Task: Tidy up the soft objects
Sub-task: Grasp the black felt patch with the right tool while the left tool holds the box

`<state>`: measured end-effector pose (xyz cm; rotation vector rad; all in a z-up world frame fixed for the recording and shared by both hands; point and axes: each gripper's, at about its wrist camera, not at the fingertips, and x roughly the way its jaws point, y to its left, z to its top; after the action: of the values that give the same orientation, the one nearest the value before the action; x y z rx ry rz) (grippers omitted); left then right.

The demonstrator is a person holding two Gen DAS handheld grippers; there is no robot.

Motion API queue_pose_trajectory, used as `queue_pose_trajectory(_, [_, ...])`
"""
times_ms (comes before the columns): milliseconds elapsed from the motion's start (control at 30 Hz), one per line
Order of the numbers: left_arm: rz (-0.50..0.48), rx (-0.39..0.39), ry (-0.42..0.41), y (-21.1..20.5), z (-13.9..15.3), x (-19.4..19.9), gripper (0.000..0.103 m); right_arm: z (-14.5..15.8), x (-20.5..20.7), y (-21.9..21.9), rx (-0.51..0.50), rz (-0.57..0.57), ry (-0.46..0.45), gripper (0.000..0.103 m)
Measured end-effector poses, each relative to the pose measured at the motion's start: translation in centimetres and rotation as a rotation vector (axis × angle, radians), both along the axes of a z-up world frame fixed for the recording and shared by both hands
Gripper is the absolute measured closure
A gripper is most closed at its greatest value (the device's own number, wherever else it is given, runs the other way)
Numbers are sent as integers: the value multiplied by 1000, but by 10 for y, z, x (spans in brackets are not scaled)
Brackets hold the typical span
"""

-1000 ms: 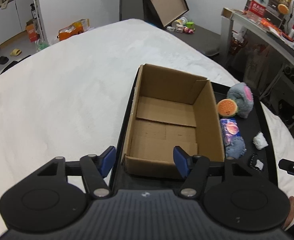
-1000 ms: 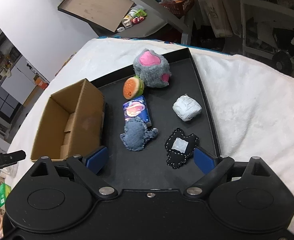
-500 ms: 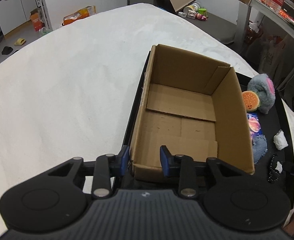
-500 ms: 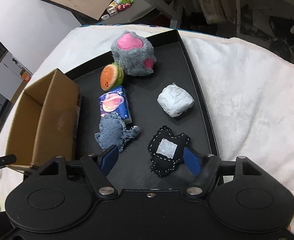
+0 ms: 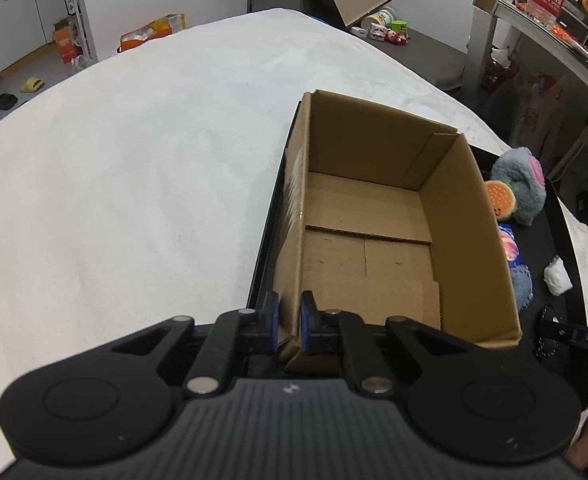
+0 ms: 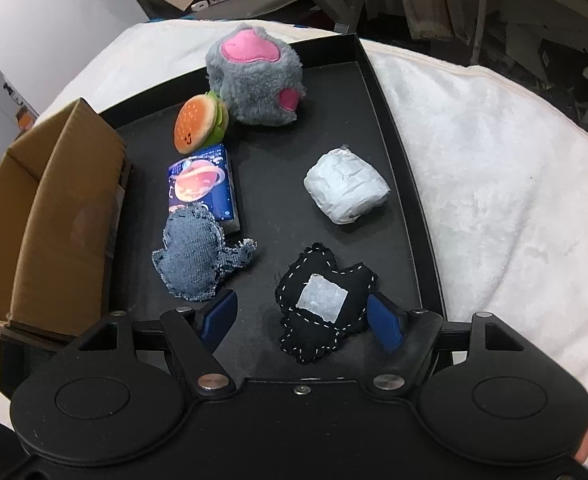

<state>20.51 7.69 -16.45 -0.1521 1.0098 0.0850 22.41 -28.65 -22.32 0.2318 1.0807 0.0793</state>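
An open, empty cardboard box (image 5: pixel 474 240) stands at the left end of a black tray (image 6: pixel 278 184). My left gripper (image 5: pixel 288 322) is shut on the box's left wall at its near corner, one pad on each side. Beside the box on the tray lie a grey and pink plush (image 6: pixel 254 80), a burger plush (image 6: pixel 198 128), a planet-print pack (image 6: pixel 202 184), a denim toy (image 6: pixel 194 256), a white wad (image 6: pixel 346 184) and a black stitched toy (image 6: pixel 322 304). My right gripper (image 6: pixel 302 318) is open and straddles the black toy; its left pad stands well clear of it.
The tray rests on a white fluffy cover (image 5: pixel 134 184) that spreads wide to the left of the box and also to the right of the tray (image 6: pixel 494 184). Shelves and clutter stand beyond the bed's far edge. A hand (image 6: pixel 584 446) shows at the lower right.
My left gripper came down onto the box's near left corner and closed on the wall. My right gripper sank toward the black stitched toy and its jaws narrowed a little.
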Motion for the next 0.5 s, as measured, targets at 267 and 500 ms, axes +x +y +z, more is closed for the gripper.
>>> queue_pose_trajectory(267, [-7, -24, 4, 4, 6, -17, 93, -11, 4, 9, -72, -11, -14, 39])
queue_pose_trajectory(500, [-31, -14, -18, 6, 11, -30, 92, -10, -3, 18, -124, 27, -38, 62])
